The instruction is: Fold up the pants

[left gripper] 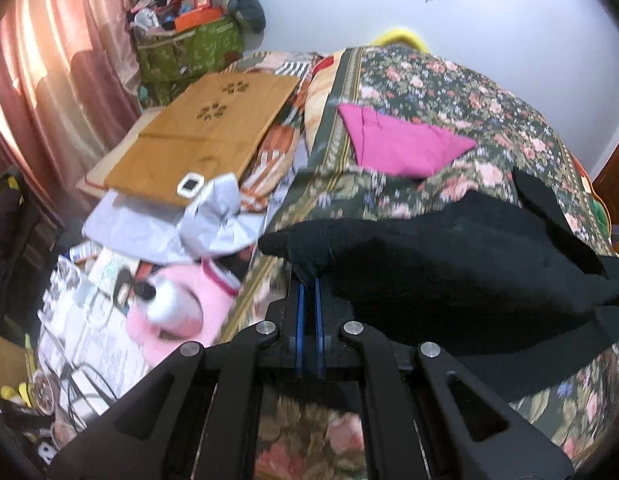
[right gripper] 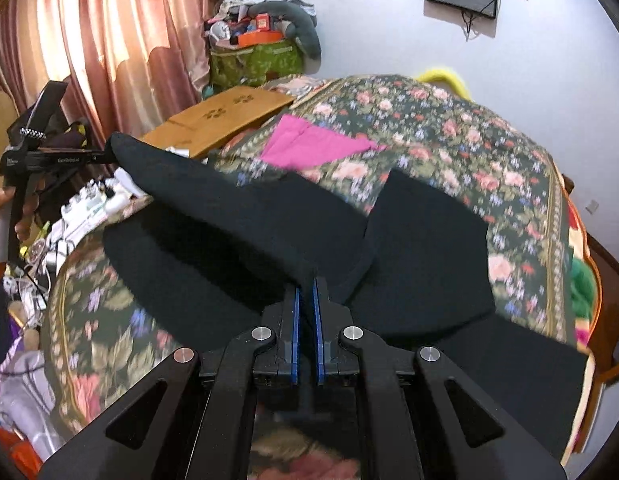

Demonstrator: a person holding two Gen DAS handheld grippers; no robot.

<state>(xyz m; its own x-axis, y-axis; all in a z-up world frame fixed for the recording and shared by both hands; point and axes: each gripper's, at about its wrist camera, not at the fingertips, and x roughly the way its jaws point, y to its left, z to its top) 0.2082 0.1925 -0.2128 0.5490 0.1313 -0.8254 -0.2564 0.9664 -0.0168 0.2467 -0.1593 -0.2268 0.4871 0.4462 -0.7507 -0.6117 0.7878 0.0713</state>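
Black pants [left gripper: 449,264] lie on a floral bedspread [left gripper: 449,92]. My left gripper [left gripper: 308,282] is shut on an edge of the pants and holds it above the bed's left side. My right gripper [right gripper: 305,280] is shut on another part of the same edge of the pants [right gripper: 249,216], so the lifted cloth hangs between the two. In the right wrist view the left gripper [right gripper: 105,156] shows at the far left, pinching the cloth's end. The rest of the pants [right gripper: 429,248] lies flat on the bedspread [right gripper: 449,128].
A folded pink cloth [left gripper: 397,140] lies further back on the bed and also shows in the right wrist view [right gripper: 309,144]. A wooden board [left gripper: 205,136], grey cloth [left gripper: 197,224] and a pink plush toy [left gripper: 177,312] crowd the left side. Curtains [right gripper: 109,32] hang behind.
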